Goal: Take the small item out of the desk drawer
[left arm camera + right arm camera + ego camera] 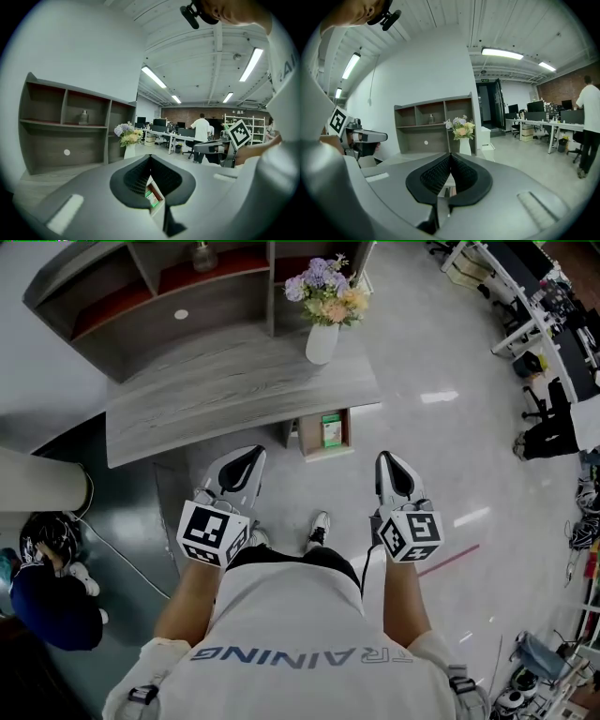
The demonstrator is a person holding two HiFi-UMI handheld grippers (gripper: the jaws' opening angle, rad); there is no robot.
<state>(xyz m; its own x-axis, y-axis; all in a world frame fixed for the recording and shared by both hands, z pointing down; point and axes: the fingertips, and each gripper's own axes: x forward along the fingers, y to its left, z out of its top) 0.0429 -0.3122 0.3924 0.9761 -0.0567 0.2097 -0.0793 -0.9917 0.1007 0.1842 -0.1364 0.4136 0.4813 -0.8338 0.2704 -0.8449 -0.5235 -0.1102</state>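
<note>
The drawer under the front edge of the grey bench stands pulled out, and the small green packet lies inside it, in plain sight from the head view. Opening looks done; the reach has not begun. Both grippers hang back by the person's waist, well apart from the drawer. The left gripper has its jaws together and holds nothing; the right gripper is likewise closed and empty. The next move, as I judge it, calls for one gripper to spread its jaws, travel forward and down into the drawer, straddle the packet without catching the drawer wall, then close and lift.
</note>
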